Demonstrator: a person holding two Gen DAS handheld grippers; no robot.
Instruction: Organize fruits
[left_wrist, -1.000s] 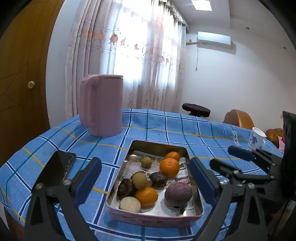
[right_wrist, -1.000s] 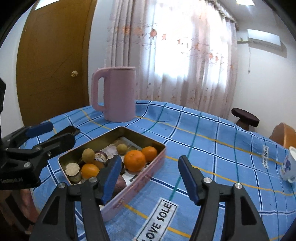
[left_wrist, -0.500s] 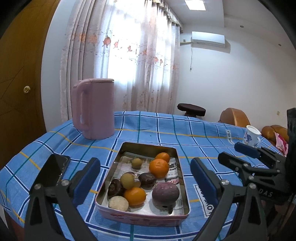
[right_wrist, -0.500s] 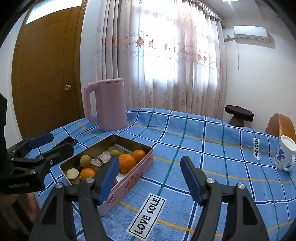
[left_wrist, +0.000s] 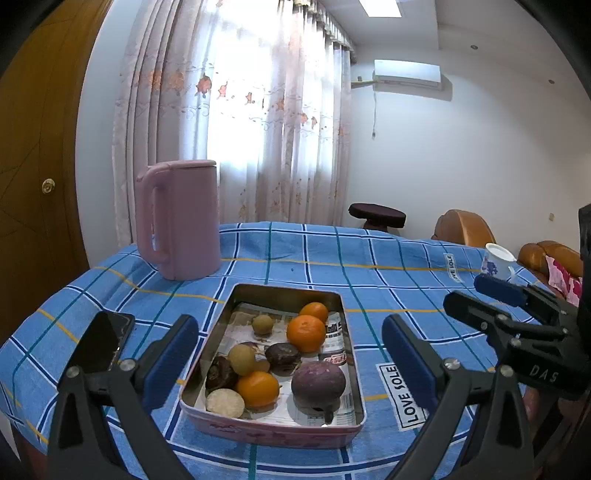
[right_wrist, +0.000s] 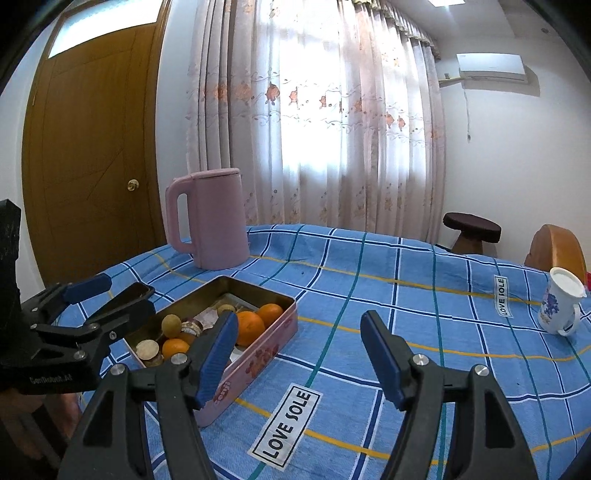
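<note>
A pink tin tray (left_wrist: 269, 430) lined with newspaper sits on the blue checked tablecloth (left_wrist: 388, 273). It holds three oranges, among them one at mid-right (left_wrist: 306, 333), a purple passion fruit (left_wrist: 318, 382) and several small brown and dark fruits. My left gripper (left_wrist: 289, 322) hovers open in front of the tray with nothing between its blue pads. My right gripper (right_wrist: 299, 317) stands open and holds nothing, to the right of the tray (right_wrist: 258, 354) over bare cloth. Each gripper shows in the other's view: the right one (left_wrist: 467, 293) and the left one (right_wrist: 125, 295).
A tall pink jug (left_wrist: 181, 221) stands behind the tray at the back left. A black phone (left_wrist: 101, 341) lies left of the tray near the table edge. A white flowered cup (right_wrist: 559, 306) sits far right. A stool (right_wrist: 471, 227) and wooden chairs stand beyond the table.
The right gripper has drawn back and to the right of the tray, and its jaws stand slightly wider. The left gripper has stayed almost still. The fruits have not moved.
</note>
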